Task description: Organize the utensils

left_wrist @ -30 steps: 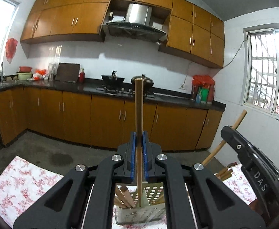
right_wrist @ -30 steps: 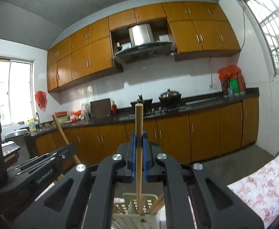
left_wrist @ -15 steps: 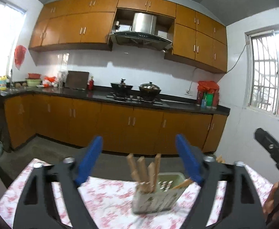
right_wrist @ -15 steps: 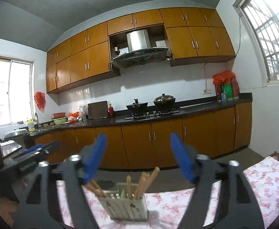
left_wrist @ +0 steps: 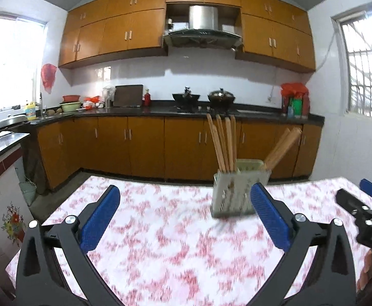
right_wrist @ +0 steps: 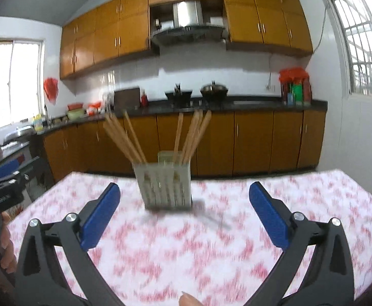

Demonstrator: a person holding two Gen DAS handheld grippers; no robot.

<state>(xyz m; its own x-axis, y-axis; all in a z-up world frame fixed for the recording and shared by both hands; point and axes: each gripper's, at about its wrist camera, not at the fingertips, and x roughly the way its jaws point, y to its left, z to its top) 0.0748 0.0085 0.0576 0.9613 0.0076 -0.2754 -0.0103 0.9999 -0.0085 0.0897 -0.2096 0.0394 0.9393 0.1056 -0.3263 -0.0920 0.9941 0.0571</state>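
A: Wooden chopsticks are what we see first, standing in the pale slotted holder on the table with the pink floral cloth. From the left wrist view, we count about four leaning near upright at the holder's left end and a couple more tilting out to the right.

B: We agree. In the right wrist view the same holder sits toward the far side of the table, with one bunch of sticks fanning left and another rising from the middle and right.

A: And our tongs? The left gripper has its blue pads spread wide and the jaws are opening, with nothing held; between them we see only cloth, and the holder stands beyond the right pad.

B: Same for the right gripper: jaws opening, pads far apart and bare. The holder shows between them but farther off, touching neither pad.

A: We also catch the right gripper at the right edge of the left wrist view, beside the holder and apart from it.

B: Both views are blurred, so we cannot tell the exact stick count. Behind the table runs a dark counter over orange-brown cabinets.
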